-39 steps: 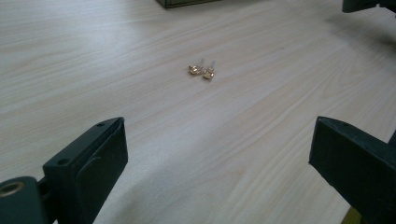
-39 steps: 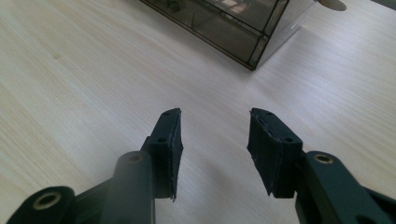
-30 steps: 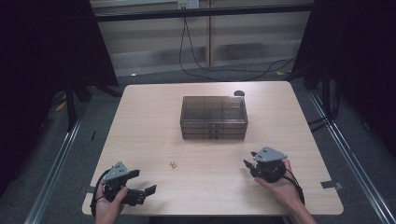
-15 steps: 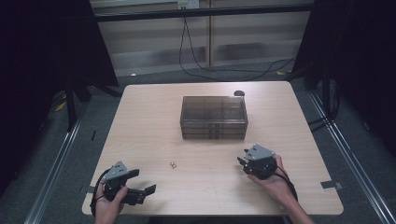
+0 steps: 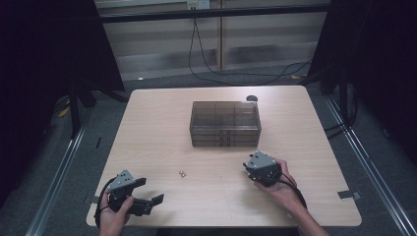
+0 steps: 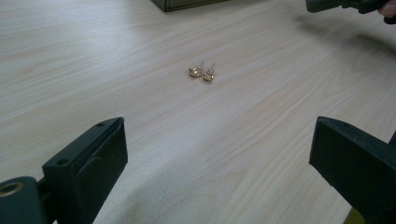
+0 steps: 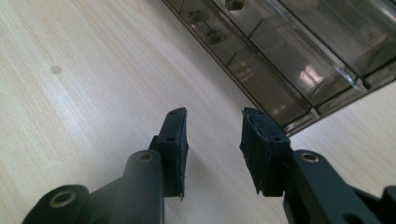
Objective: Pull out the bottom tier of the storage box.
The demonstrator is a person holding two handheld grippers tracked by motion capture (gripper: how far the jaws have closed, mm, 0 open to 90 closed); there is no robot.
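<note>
**Grippers poised near earrings and drawer box**

Earrings, a pair of tiny gold studs, lie on the bare wood between the two grippers, touching or nearly touching each other, side by side. In the left gripper view they sit straight ahead of the jaws and well beyond them, with their thin posts pointing away from the camera. The left gripper rests at the near left corner of the table, held in the person's left hand, jaws spread wide with nothing between them. It is probably the nearer of the two to the earrings, which lie ahead and slightly to its right.

The right gripper, held in the right hand, points toward the smoky translucent drawer box at the table's centre. Its jaws stand partly open and empty, and have just been closing a little. In the right gripper view the pads aim at the box's front lower corner, close to it but not touching.

The table is pale wood grain with rounded corners. Around it the room is dark, with grey carpet, floor rails and a black cable hanging behind.
</note>
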